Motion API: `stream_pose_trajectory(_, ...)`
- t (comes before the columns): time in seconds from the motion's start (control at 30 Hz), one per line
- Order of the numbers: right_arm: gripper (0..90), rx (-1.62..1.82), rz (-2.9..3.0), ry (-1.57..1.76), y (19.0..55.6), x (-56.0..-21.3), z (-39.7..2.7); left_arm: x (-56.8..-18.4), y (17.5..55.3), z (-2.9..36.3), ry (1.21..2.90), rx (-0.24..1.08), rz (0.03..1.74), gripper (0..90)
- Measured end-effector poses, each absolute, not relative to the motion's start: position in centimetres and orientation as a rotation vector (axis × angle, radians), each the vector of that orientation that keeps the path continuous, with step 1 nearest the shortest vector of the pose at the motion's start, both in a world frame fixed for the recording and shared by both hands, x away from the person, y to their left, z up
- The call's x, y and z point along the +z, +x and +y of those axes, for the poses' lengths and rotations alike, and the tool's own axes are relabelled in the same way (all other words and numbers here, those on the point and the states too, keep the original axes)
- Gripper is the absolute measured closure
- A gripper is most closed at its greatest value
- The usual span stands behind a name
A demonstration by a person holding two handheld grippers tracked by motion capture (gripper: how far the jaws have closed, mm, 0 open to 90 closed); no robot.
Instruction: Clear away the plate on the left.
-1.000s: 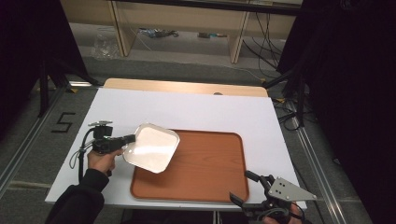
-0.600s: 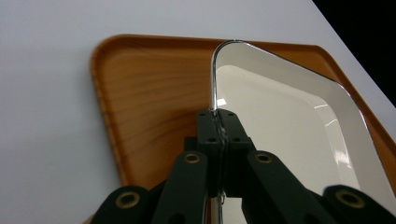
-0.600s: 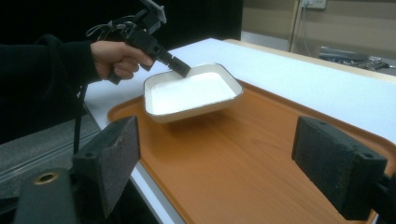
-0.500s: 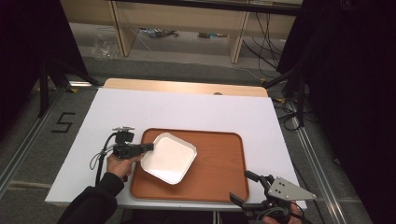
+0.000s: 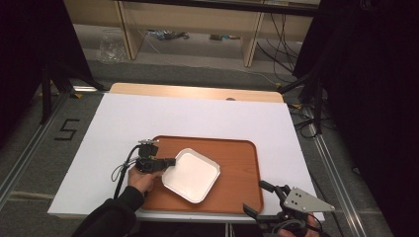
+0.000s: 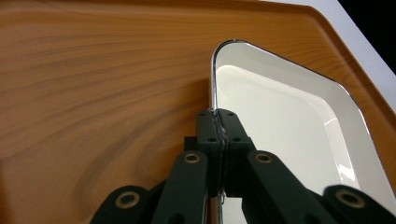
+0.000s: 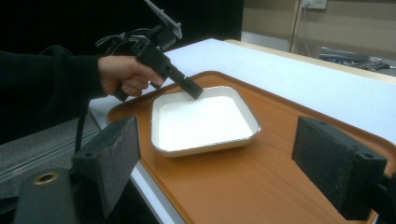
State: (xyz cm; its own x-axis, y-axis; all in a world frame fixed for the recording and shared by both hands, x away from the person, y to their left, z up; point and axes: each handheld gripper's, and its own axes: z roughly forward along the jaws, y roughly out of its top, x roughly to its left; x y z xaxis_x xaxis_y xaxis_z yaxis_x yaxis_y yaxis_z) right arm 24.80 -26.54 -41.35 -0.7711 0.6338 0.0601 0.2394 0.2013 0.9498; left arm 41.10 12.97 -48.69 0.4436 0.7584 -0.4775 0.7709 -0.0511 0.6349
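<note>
Plenty of room on the wooden tray point(image 5: 237, 153): its whole right half and back strip were bare, and so was the white table point(image 5: 197, 116) behind and on both sides. The only things in the way were the white dish point(image 5: 191, 175) on the tray's left half and the left gripper point(image 5: 170, 161) clamped on its rim, hand point(image 5: 143, 178) behind it.

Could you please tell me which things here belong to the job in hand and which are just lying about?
In the job:
- left tool, shut on the white dish's rim
- white dish
- wooden tray under it

Lying about:
- right tool, open, holding nothing
- cables on the floor
</note>
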Motion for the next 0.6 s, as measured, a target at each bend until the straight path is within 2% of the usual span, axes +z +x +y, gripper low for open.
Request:
stream_pose_trajectory(0.43, 16.5, 1.595, 2.137, 0.795, 24.8, -41.3, -26.6, -49.2, 40.7, 11.9, 1.866, -0.029, 1.283, 87.7)
stream_pose_trajectory(0.6, 16.5, 1.600, 2.148, 0.831, 24.6, -41.3, -26.5, -49.5, 40.3, 11.7, 1.854, -0.088, 1.276, 86.8)
